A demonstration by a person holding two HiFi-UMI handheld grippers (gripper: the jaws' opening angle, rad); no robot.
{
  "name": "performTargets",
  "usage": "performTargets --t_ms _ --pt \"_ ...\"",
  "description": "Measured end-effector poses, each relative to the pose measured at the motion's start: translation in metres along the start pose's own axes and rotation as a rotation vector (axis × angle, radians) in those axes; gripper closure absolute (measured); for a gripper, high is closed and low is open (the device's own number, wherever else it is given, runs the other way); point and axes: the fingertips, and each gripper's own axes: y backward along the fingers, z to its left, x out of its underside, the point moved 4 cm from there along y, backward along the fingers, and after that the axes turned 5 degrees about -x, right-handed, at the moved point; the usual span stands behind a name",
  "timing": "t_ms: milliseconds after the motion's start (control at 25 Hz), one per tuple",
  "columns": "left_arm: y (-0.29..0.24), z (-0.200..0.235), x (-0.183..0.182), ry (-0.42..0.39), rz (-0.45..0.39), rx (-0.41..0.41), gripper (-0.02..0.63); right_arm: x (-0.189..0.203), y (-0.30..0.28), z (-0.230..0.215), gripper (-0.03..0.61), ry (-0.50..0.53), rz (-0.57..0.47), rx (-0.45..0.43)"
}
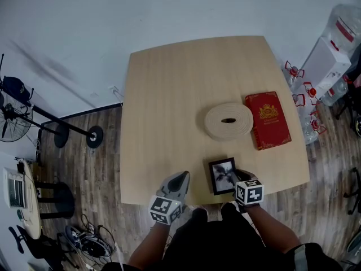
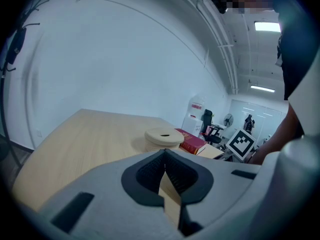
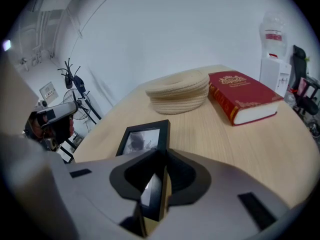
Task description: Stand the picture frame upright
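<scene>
The picture frame (image 1: 222,175) lies flat at the worktop's (image 1: 169,95) near edge, long axis pointing away from me; my right tool (image 3: 155,189) is clamped on its near right corner; my left tool (image 2: 165,170), closed and empty, waits just left; the red book (image 1: 268,119) shows a gold crest, no legible writing.

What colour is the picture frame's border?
Black; the small rectangular picture frame shows best in the right gripper view.

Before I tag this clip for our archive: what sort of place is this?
Probably an office or lab workroom: a water dispenser beside the wooden table, a floor fan, an office chair.
</scene>
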Motion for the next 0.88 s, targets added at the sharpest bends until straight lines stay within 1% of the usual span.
performTargets --t_ms 200,440,720,880 --pt "-0.002 -0.004 -0.007 -0.003 -0.011 0.003 0.614 -0.024 0.01 0.001 0.509 0.024 -0.073 -0.003" --pt "-0.005 -0.004 -0.009 -0.01 -0.012 0.005 0.614 -0.055 0.018 -0.008 0.509 0.075 -0.151 0.021" --pt "-0.008 -0.004 -0.017 -0.019 -0.022 0.0 0.614 -0.089 0.023 -0.034 0.509 0.062 -0.225 0.041" --pt "-0.008 -0.004 -0.017 -0.019 -0.015 -0.005 0.614 -0.101 0.021 -0.044 0.509 0.063 -0.24 0.045"
